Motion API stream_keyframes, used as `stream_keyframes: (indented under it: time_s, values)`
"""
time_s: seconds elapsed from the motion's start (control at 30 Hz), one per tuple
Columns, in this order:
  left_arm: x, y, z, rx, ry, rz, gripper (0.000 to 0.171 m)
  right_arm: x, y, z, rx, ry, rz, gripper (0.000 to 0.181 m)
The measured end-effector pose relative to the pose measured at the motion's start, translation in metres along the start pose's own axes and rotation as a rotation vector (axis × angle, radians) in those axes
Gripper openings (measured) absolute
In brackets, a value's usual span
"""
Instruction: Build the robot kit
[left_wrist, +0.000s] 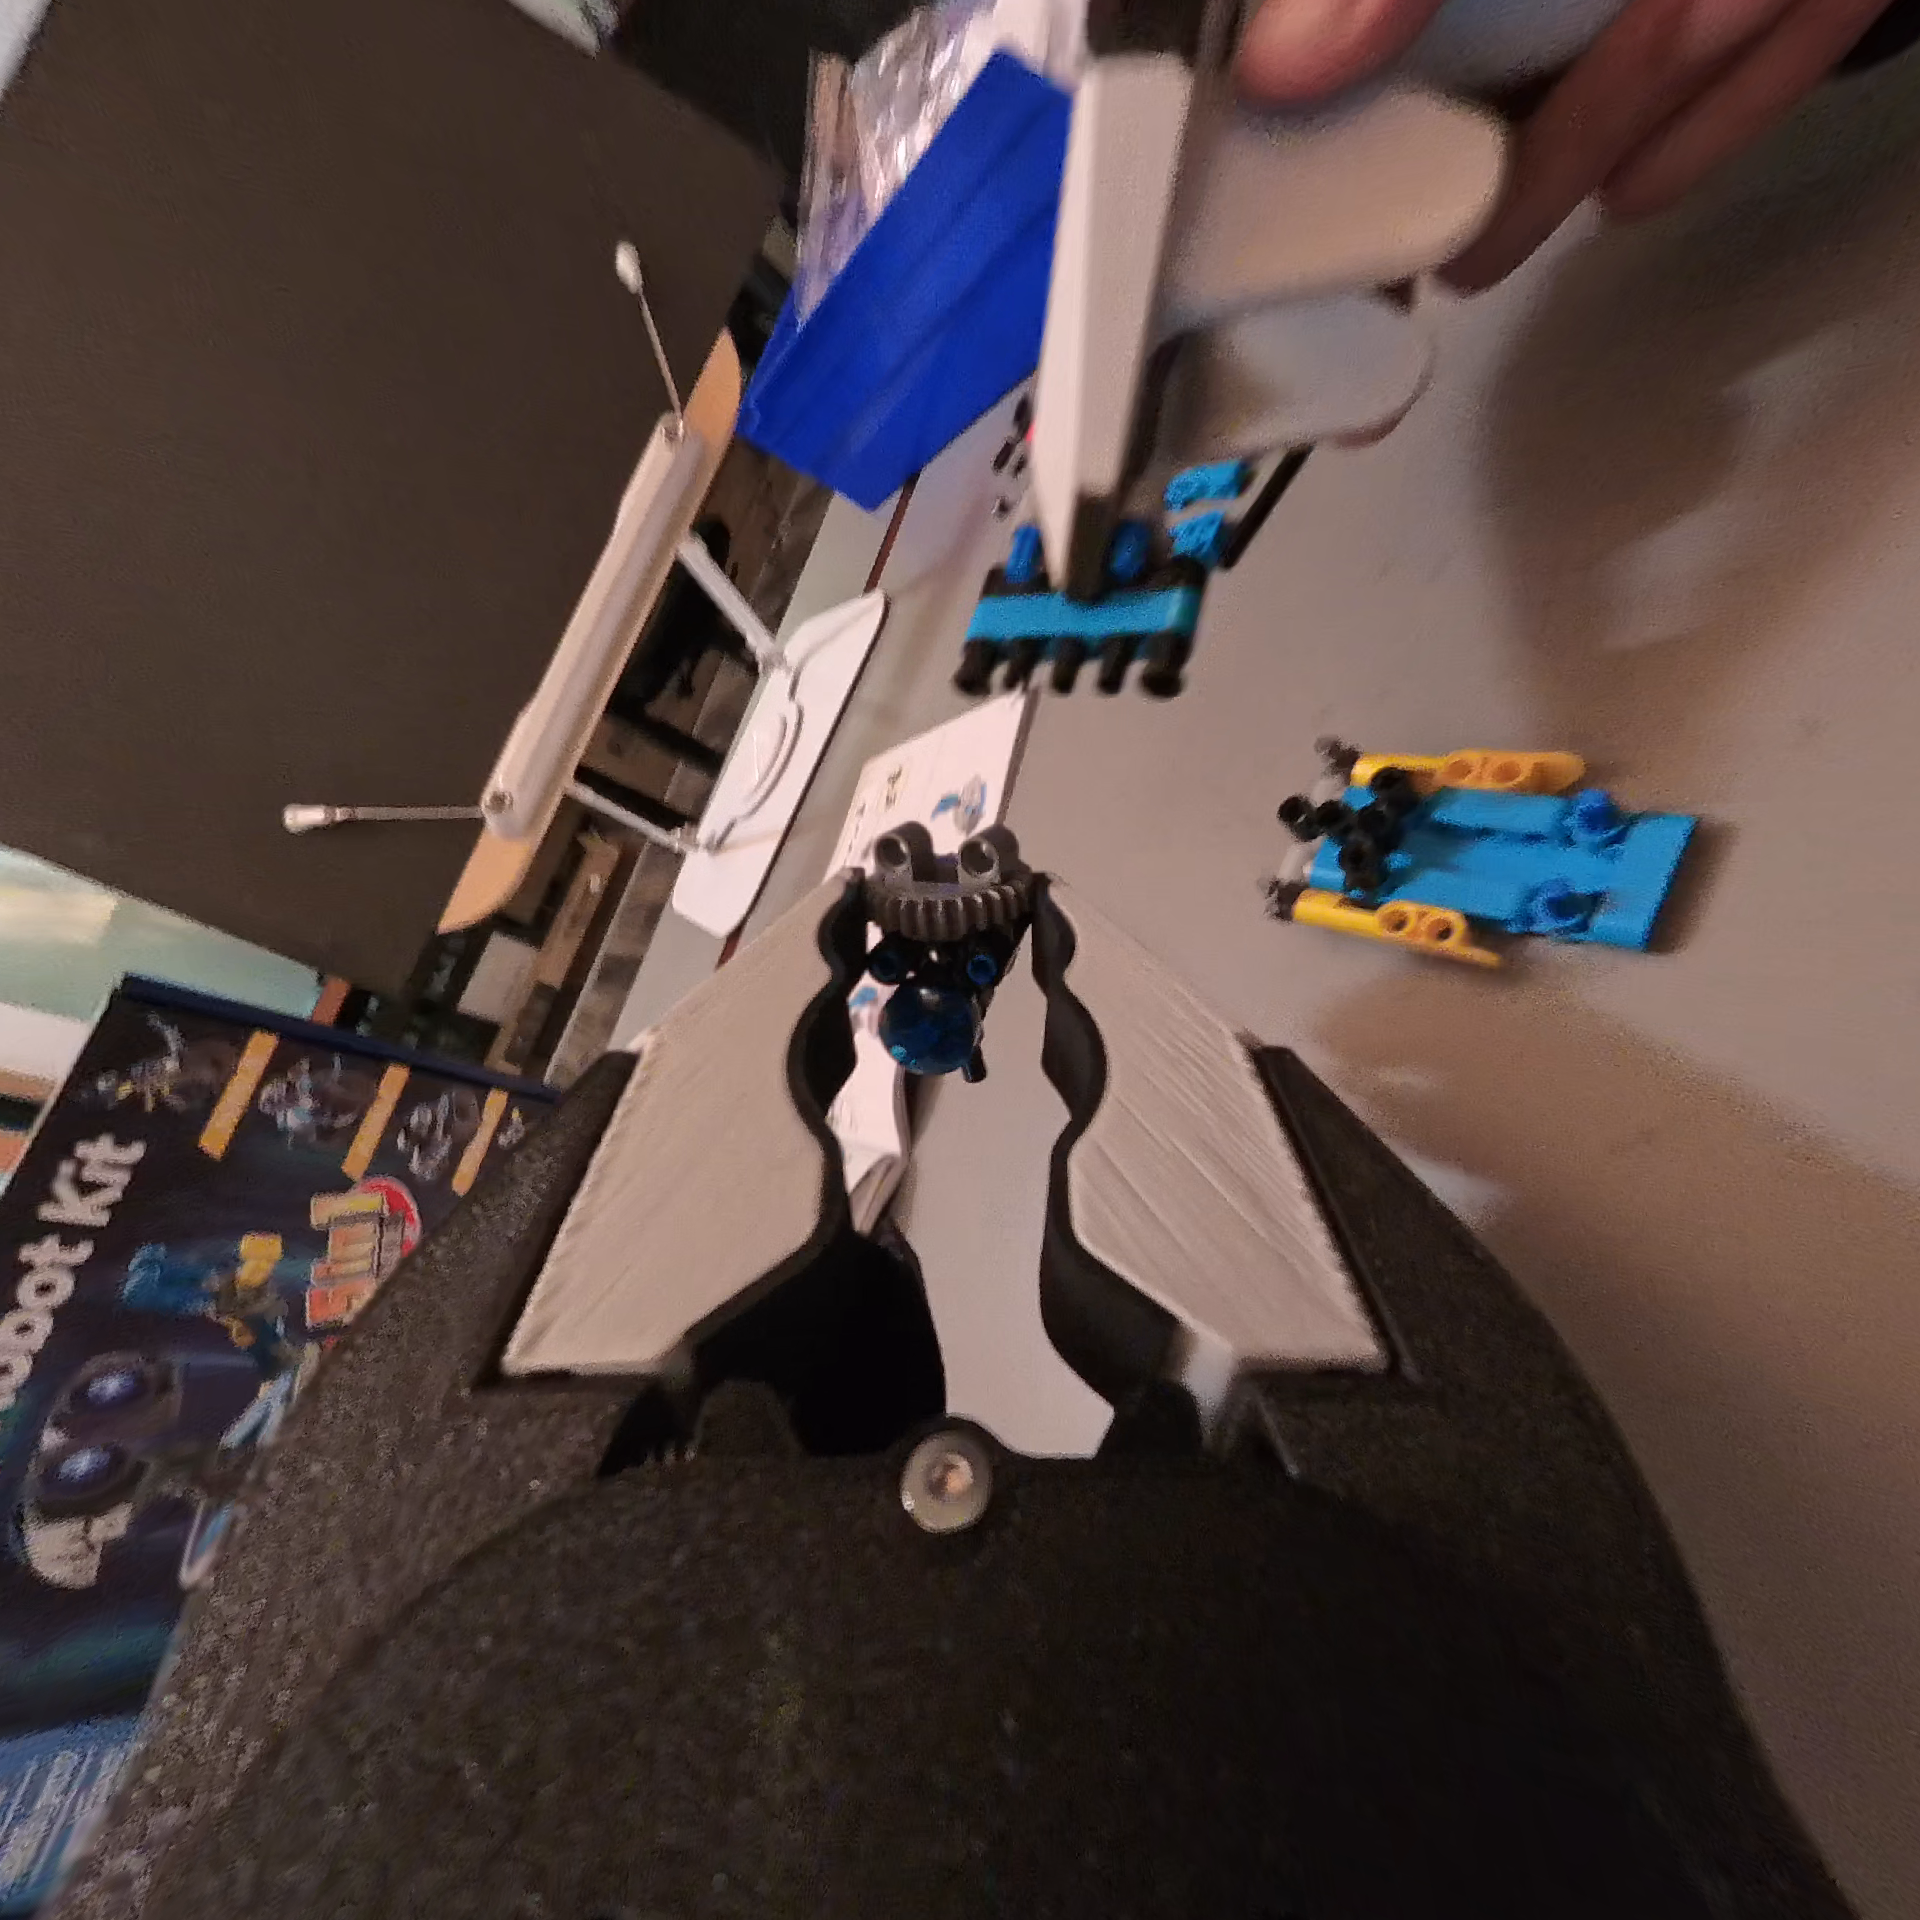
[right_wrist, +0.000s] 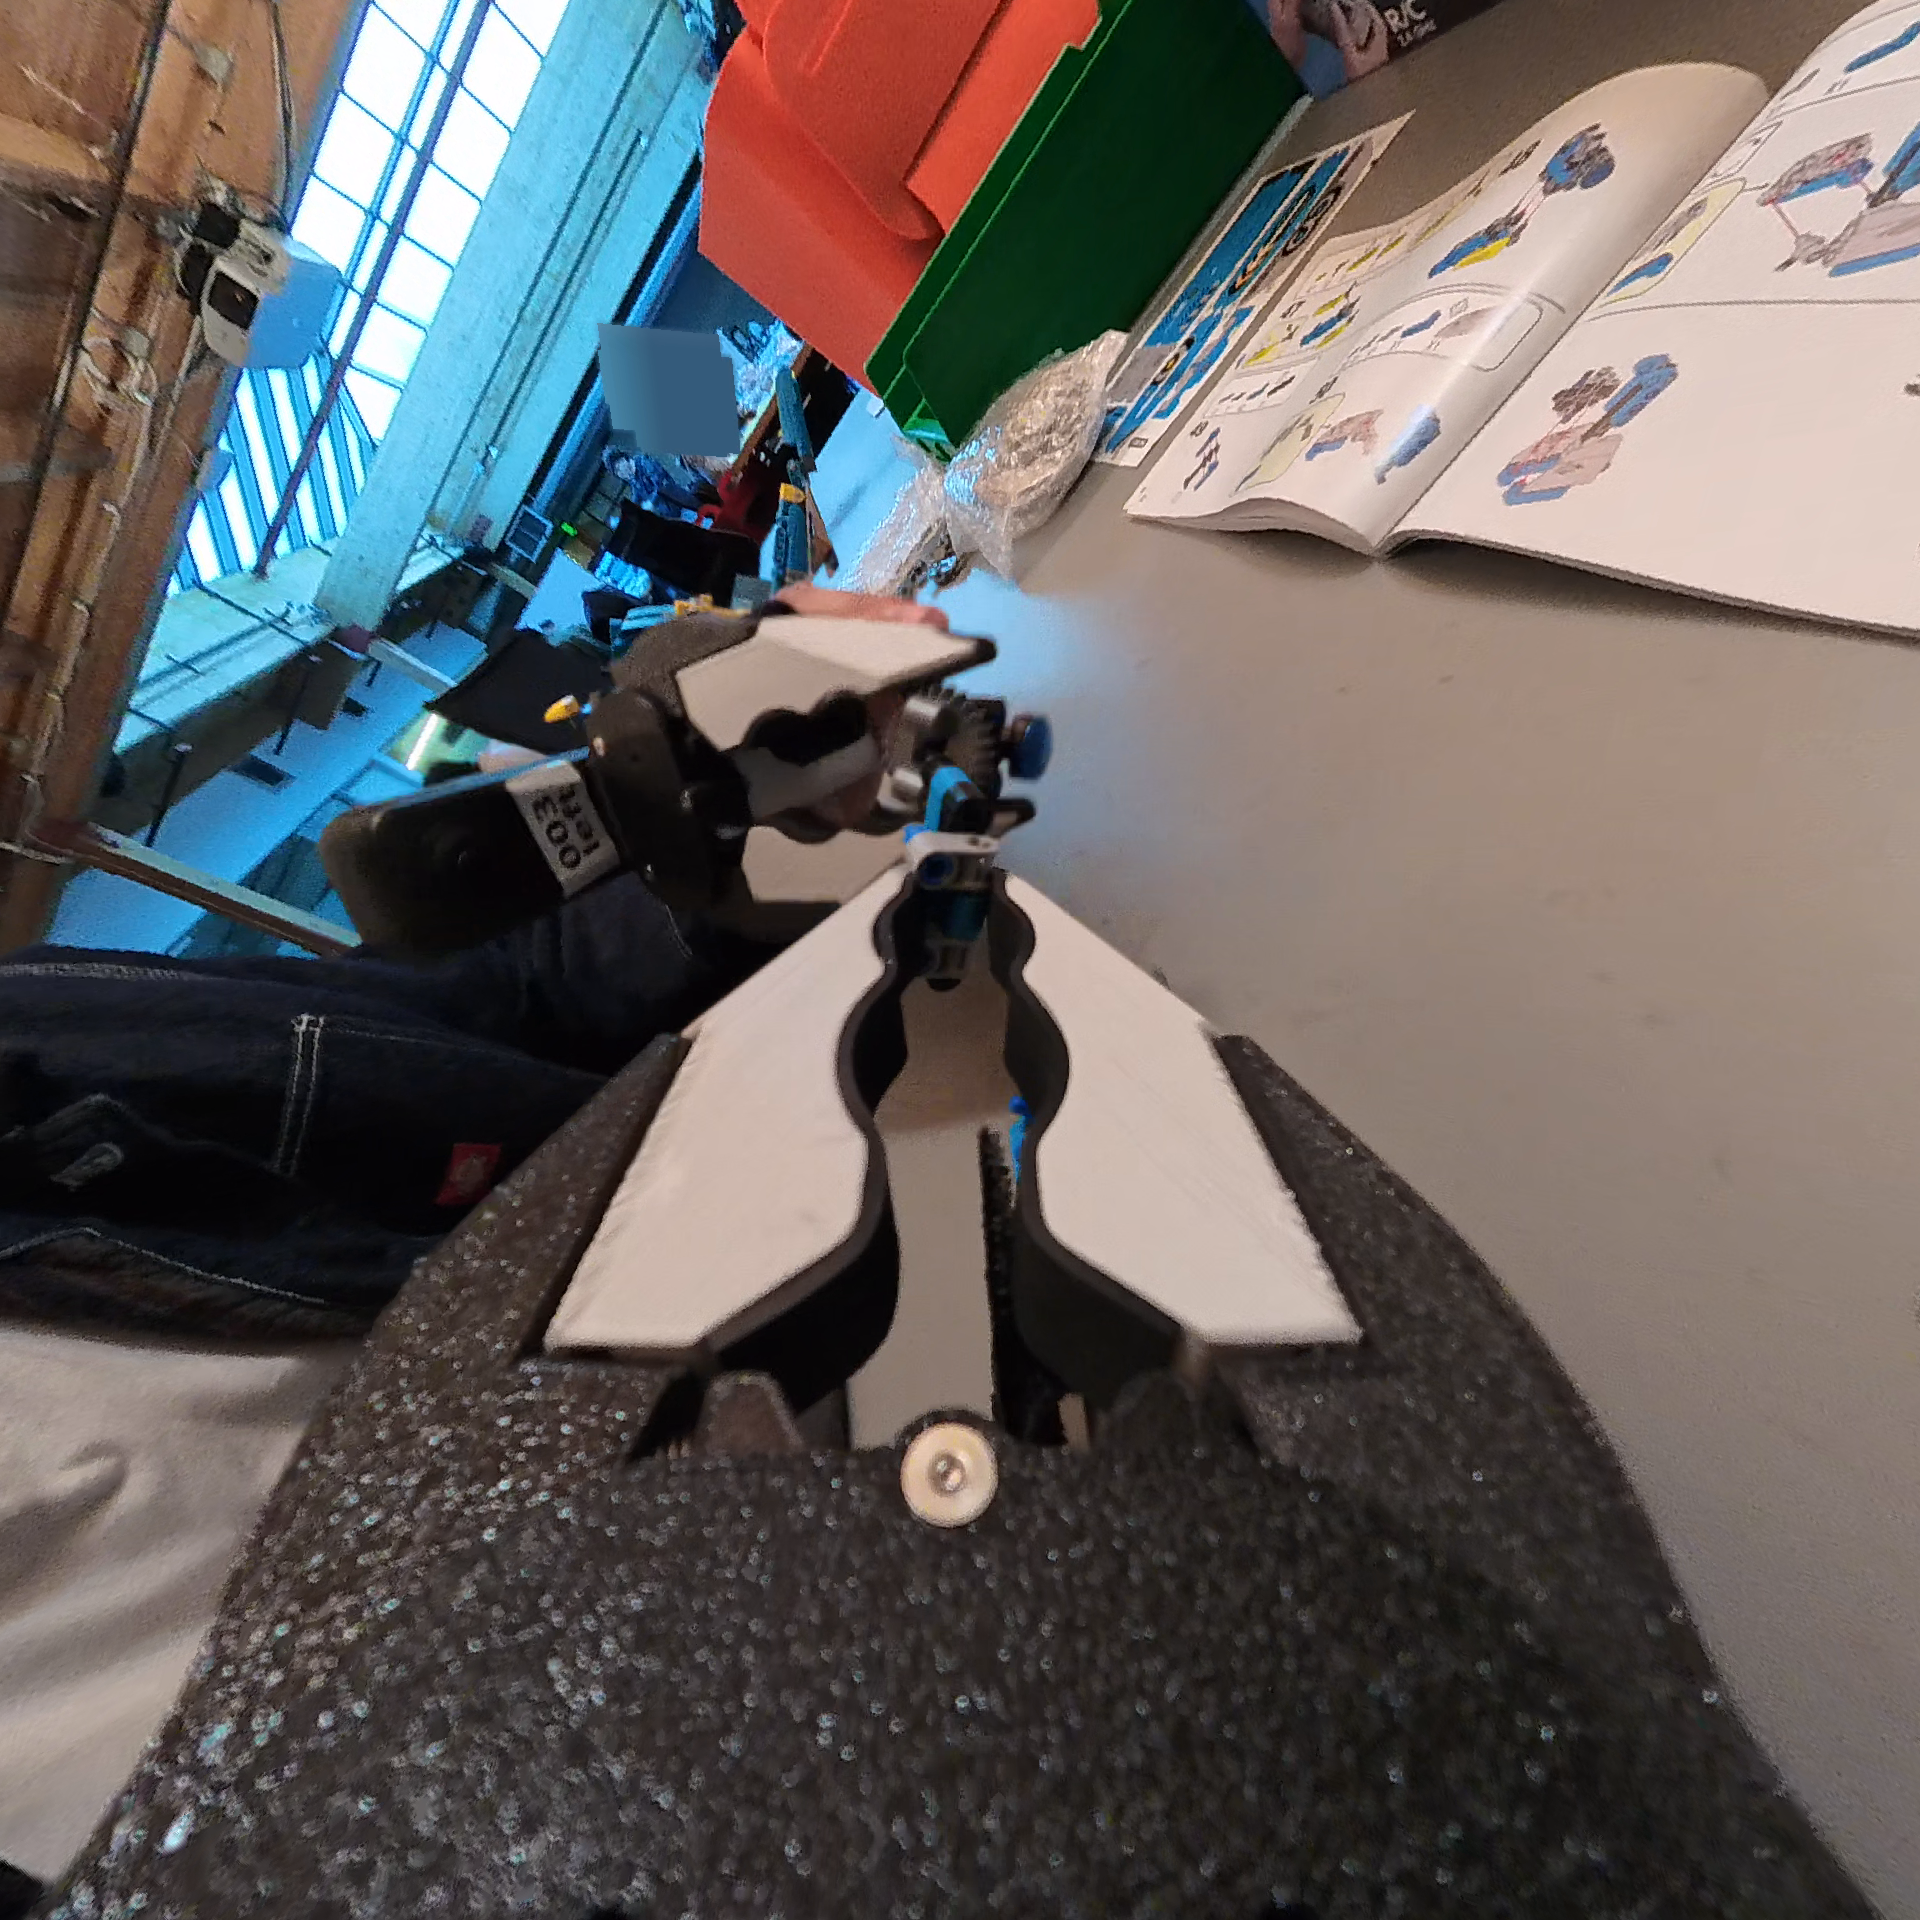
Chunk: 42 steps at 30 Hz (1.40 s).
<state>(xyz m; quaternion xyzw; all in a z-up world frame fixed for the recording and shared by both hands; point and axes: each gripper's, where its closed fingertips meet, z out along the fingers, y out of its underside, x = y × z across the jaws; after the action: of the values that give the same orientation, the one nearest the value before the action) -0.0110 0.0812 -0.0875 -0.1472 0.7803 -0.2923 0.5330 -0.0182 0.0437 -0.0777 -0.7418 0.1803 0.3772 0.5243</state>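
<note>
My left gripper (left_wrist: 943, 902) is shut on a small gear assembly (left_wrist: 940, 914): a dark grey toothed gear with grey connectors and a dark blue round piece below it. My right gripper (right_wrist: 951, 894) is shut on a blue and black beam assembly (right_wrist: 951, 914) with a white piece on top. In the left wrist view the right gripper (left_wrist: 1101, 566) holds that blue beam with black pins (left_wrist: 1081, 629) above the grey table (left_wrist: 1558, 1195). In the right wrist view the left gripper (right_wrist: 894, 727) holds the gear assembly (right_wrist: 977, 743) just beyond my right fingertips, nearly touching the beam assembly.
A blue and yellow partly built model (left_wrist: 1475, 857) lies on the table to the right. An open instruction booklet (right_wrist: 1538, 343), plastic bags (right_wrist: 1029, 447), green (right_wrist: 1060, 239) and orange (right_wrist: 862, 166) bins, a blue bin (left_wrist: 914, 312), and a kit box (left_wrist: 187, 1278) are around. A person's hand (left_wrist: 1662, 114) grips the right tool. About 5 centimetres separates my left fingertips from my right.
</note>
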Motion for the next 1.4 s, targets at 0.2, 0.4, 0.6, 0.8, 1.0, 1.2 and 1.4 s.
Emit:
stream_keyframes:
  time_s: [0.2,0.4,0.6,0.8,1.0,1.2,1.4]
  values:
    - [0.006,-0.004,0.005,-0.013,-0.028,0.074,0.031,0.003,0.001,0.003,-0.002,0.045,-0.018,0.011]
    - [0.011,-0.013,0.006,0.022,-0.027,0.097,0.031,0.006,-0.001,0.004,0.011,0.053,0.009,0.011]
    - [0.008,-0.003,0.009,-0.025,-0.051,0.146,0.031,0.047,0.006,-0.012,-0.066,0.346,-0.084,0.011]
    - [0.002,0.0,0.006,-0.032,-0.059,0.12,0.031,0.087,0.02,-0.062,-0.392,0.803,-0.343,0.012]
    - [0.005,0.0,0.006,-0.035,-0.046,0.129,0.031,0.07,0.052,-0.108,-0.823,0.961,-0.281,0.013]
    - [0.007,0.001,0.005,-0.046,-0.039,0.143,0.031,0.073,0.059,-0.115,-0.917,0.997,-0.191,0.013]
    - [0.003,0.0,0.002,-0.042,-0.05,0.131,0.031,0.065,0.061,-0.116,-0.874,0.949,-0.21,0.034]
